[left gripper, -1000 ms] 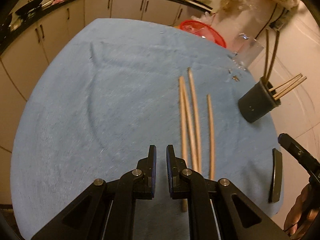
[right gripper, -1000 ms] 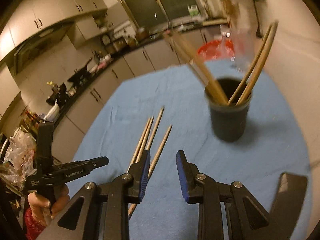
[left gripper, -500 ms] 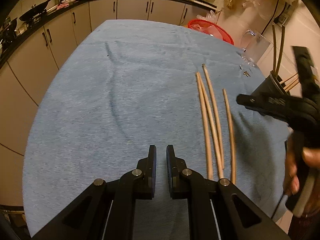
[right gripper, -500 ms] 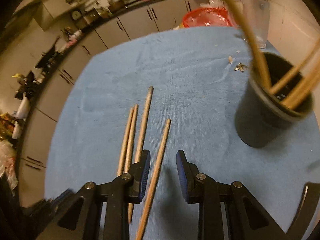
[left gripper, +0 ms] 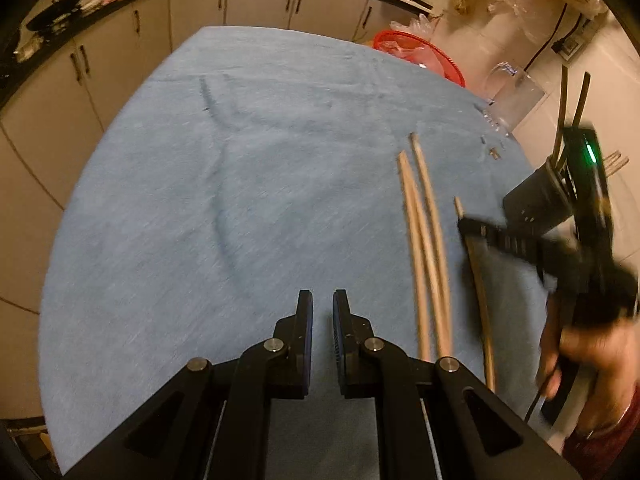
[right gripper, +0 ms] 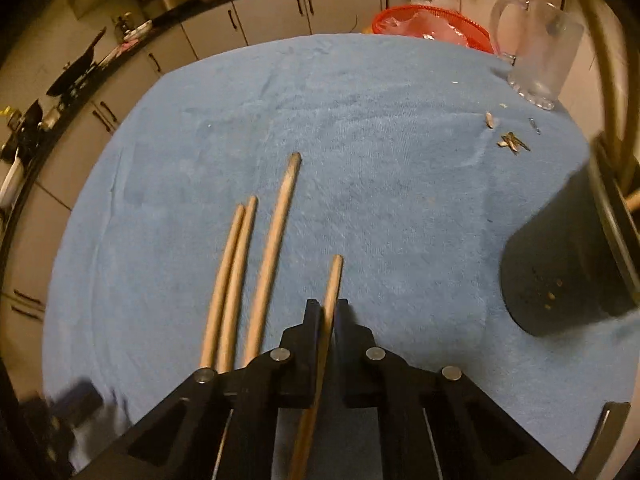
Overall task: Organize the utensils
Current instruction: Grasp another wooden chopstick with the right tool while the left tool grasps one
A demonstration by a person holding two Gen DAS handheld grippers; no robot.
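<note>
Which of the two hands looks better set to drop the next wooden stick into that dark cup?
The right. The right gripper has just closed on the nearest wooden stick, with the dark cup close beside it. The left gripper is shut on nothing, above bare blue cloth.

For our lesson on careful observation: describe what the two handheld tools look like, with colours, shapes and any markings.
Both are black plastic. The left tool has two flat parallel fingers with blue ribbed pads, angular linkage arms and silver pivot pins. The right tool is built the same; from the side it shows a green light and a dark cable.
</note>
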